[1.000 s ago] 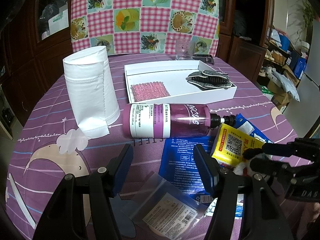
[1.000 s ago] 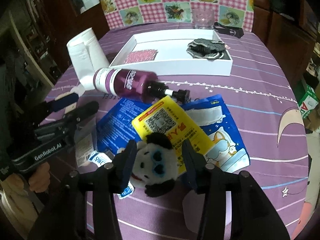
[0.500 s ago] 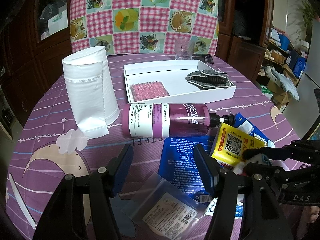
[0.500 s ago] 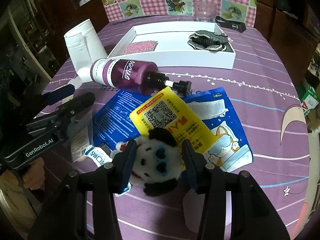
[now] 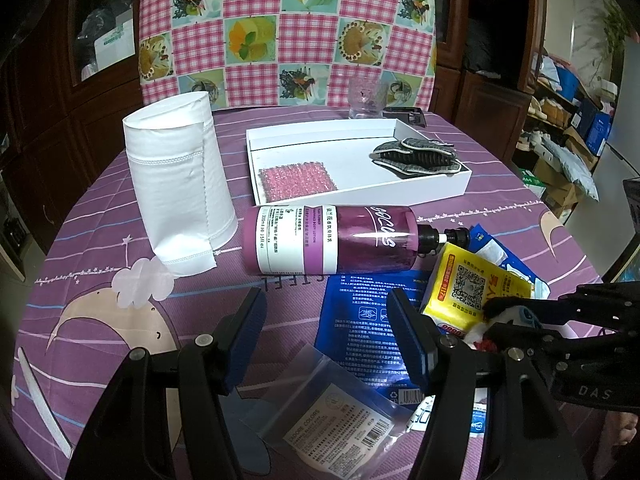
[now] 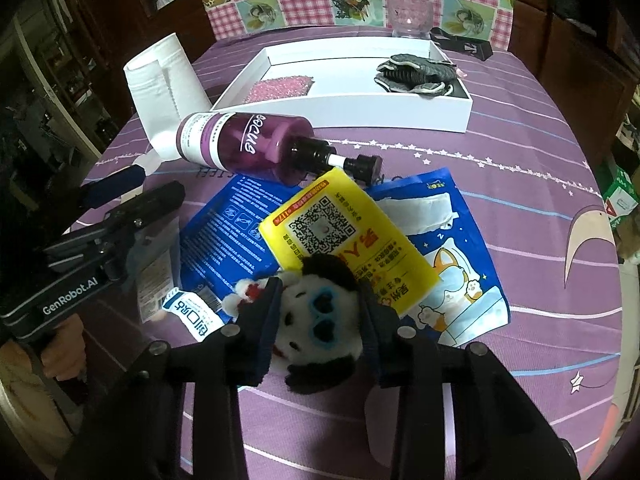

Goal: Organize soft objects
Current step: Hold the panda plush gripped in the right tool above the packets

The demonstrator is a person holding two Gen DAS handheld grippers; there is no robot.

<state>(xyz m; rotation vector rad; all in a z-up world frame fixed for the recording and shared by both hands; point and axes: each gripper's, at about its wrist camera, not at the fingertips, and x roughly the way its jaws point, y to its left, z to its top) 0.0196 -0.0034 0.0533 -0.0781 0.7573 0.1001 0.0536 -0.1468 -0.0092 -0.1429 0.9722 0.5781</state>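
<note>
A small black-and-white panda plush (image 6: 316,320) lies on the purple tablecloth, against a yellow pack (image 6: 340,240). My right gripper (image 6: 319,290) has the panda between its pads, and the jaws are closing, pressing on its sides. Only a bit of the panda (image 5: 516,314) shows in the left wrist view, inside the right gripper (image 5: 496,316). My left gripper (image 5: 326,304) hovers open over the cloth, nothing between its fingers. The white tray (image 5: 360,196) at the back holds a pink scrub cloth (image 5: 296,178) and grey gloves (image 5: 416,156).
A purple lotion bottle (image 5: 332,240) lies on its side before the tray. A white paper roll (image 5: 176,184) stands at the left. Blue packs (image 5: 368,300) and a clear zip bag (image 5: 332,412) lie near the grippers. A glass (image 5: 366,98) stands behind the tray.
The right gripper's jaws have narrowed onto the panda plush. The left gripper has stayed where it was, open as before.
</note>
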